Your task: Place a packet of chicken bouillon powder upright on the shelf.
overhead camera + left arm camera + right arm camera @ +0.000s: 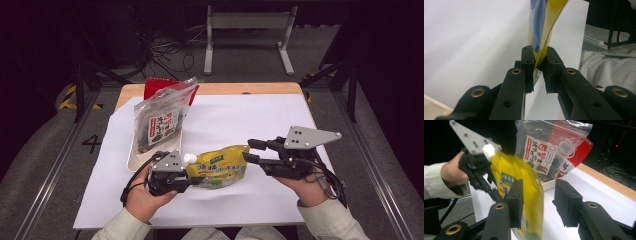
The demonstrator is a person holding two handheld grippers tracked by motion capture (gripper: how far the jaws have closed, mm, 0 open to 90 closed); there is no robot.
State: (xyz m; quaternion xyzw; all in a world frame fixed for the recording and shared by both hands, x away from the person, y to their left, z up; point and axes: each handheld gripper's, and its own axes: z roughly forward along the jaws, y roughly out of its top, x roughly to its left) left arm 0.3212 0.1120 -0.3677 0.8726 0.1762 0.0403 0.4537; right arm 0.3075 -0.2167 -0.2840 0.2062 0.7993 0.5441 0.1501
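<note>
Left gripper (197, 180) clamps the yellow pouch (220, 167) by its edge, holding it just above the white sheet (250, 125). Right gripper (250, 151) hangs wide open at the pouch's far end, gripping nothing.

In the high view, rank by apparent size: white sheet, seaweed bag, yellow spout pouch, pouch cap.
1. White sheet, by far the largest.
2. Seaweed bag and yellow spout pouch: look alike; the pouch is partly covered by the left claw, so unranked.
3. Pouch cap, smallest.
</note>
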